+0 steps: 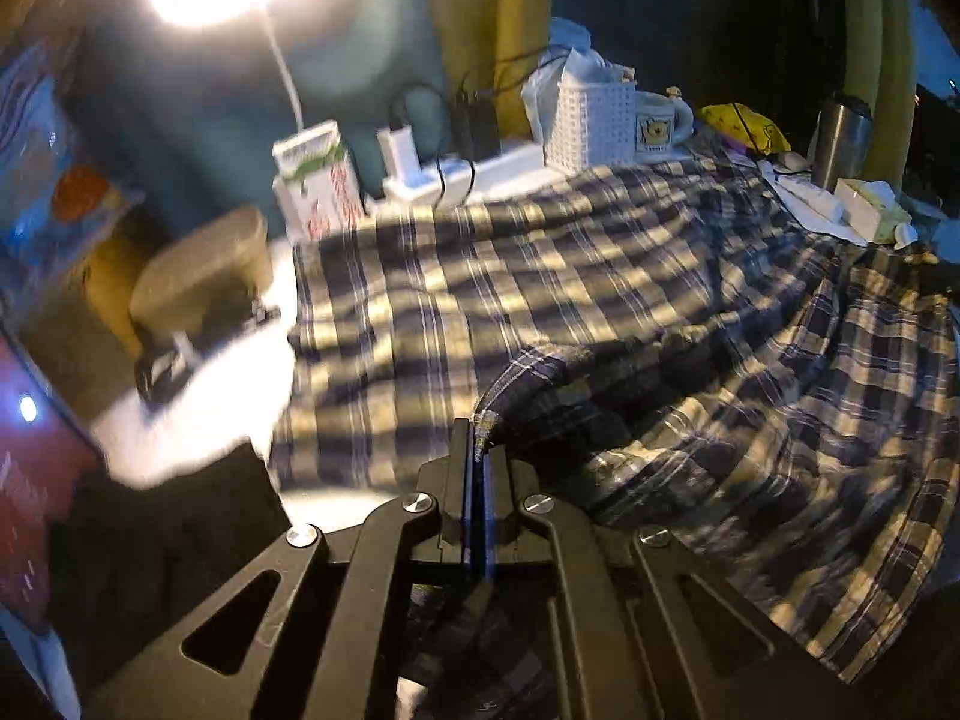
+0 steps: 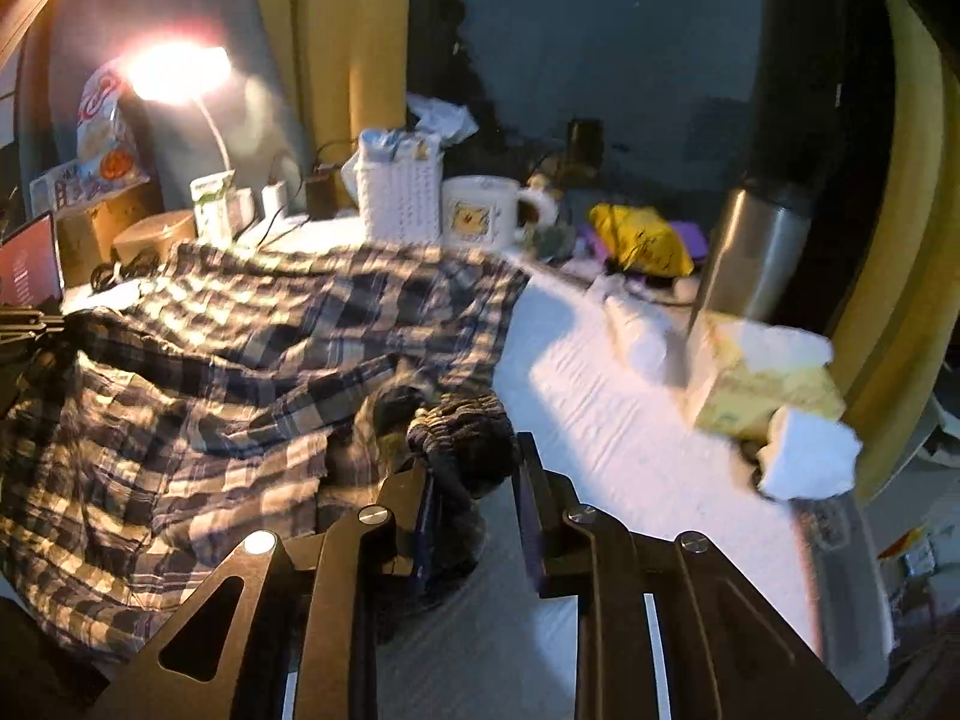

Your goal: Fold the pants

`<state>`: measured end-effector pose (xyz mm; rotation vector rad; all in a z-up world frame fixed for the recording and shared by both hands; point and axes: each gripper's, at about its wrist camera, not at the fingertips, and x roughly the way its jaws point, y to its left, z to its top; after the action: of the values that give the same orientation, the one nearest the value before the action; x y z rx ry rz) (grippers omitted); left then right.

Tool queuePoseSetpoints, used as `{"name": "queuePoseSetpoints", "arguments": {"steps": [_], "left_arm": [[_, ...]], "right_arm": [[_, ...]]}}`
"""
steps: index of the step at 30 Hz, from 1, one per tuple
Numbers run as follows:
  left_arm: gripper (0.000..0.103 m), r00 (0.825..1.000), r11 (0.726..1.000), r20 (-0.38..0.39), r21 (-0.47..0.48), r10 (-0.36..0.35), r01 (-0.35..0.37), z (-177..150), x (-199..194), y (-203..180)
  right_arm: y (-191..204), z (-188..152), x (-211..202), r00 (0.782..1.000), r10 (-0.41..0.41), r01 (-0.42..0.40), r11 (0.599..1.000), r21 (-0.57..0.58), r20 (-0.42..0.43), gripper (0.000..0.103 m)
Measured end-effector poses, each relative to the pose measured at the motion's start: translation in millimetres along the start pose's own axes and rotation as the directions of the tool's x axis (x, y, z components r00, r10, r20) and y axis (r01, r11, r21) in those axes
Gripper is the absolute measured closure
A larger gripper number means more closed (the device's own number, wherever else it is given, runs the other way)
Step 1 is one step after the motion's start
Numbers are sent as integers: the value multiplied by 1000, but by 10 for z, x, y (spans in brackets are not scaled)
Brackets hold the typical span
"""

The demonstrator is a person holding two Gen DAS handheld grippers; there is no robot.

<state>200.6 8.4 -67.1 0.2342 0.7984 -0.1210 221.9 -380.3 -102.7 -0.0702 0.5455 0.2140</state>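
Plaid pants (image 1: 540,276) in dark blue and cream lie spread and rumpled over a white table (image 2: 600,420). My left gripper (image 1: 478,450) is shut on a hem edge of the pants and holds it lifted above the lower layer. In the right wrist view the pants (image 2: 240,360) fill the left half, with the gathered dark waistband (image 2: 462,426) bunched at the front. My right gripper (image 2: 474,468) is open, its fingers either side of that waistband. The left gripper's frame shows at the far left edge (image 2: 24,324).
Along the back stand a lit desk lamp (image 2: 174,69), a white basket (image 2: 399,192), a mug (image 2: 480,210), chargers with cables (image 1: 420,162) and a carton (image 1: 312,180). A steel flask (image 2: 756,246), tissue box (image 2: 762,384) and yellow bag (image 2: 642,240) sit at the right. A laptop (image 2: 30,264) is at the left.
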Motion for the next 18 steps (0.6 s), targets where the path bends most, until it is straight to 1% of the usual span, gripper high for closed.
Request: {"name": "queuePoseSetpoints", "arguments": {"steps": [3,6,8,10,13,14,15,16,17,18], "left_arm": [[102,1000,1000,-27,24,-14,14,114,216,46],[101,994,999,-101,26,-30,33,106,432,75],[100,991,999,-132,20,-38,41,7,520,103],[100,986,999,-162,3,-42,43,-112,562,138],[99,984,998,-171,-46,-49,41,-281,488,223],[92,984,996,-167,-69,-65,54,-335,431,256],[80,984,994,-163,-86,-73,60,-378,384,279],[71,984,993,-158,-105,-78,62,-423,340,305],[56,985,990,-153,-125,-86,67,-472,296,328],[46,984,987,-151,-145,-92,70,-526,258,348]], "right_arm": [[-54,11,-17,999,-41,41,999,8,-4,80],[-107,-88,50,996,-80,81,997,18,-50,80],[-125,-217,114,990,-101,103,994,22,-98,80],[-141,-359,140,984,-104,110,993,36,-142,80],[-156,-516,133,977,-101,113,992,56,-188,80],[-164,-545,117,976,-98,112,992,62,-197,80],[-173,-566,98,974,-98,113,992,63,-204,80],[-172,-578,77,972,-100,115,992,60,-212,80],[-175,-584,59,970,-98,114,992,61,-221,80],[-182,-583,40,970,-91,108,992,64,-226,80]]}}
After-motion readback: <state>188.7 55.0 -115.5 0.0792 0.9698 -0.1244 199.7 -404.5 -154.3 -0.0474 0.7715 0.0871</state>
